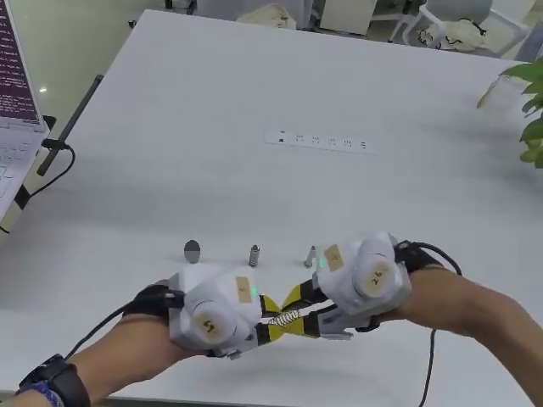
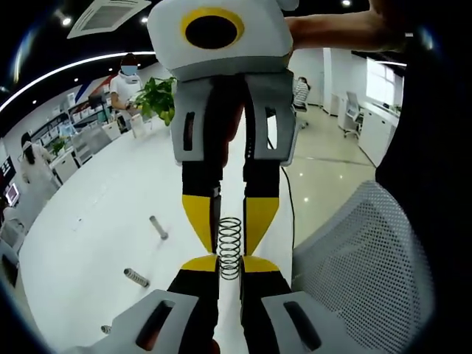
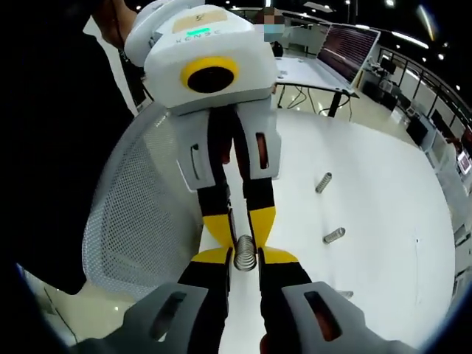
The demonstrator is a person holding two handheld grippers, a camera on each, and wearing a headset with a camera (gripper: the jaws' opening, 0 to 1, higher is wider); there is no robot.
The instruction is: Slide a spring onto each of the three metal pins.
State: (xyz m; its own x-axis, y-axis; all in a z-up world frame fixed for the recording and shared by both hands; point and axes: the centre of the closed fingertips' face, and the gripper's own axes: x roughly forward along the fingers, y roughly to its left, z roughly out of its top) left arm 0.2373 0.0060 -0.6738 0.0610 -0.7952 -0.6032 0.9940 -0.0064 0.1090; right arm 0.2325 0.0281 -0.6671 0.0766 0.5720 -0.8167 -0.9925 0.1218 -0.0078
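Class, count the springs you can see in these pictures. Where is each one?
2. One spring is gripped between the left claw and right claw; a second spring stands mid-row on the table. The left pin is too blurred to judge.

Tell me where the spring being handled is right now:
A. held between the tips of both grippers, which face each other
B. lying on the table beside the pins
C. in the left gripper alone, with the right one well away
A: the spring bridges the two, one end between the jaws of the left gripper and the other end between those of the right gripper.
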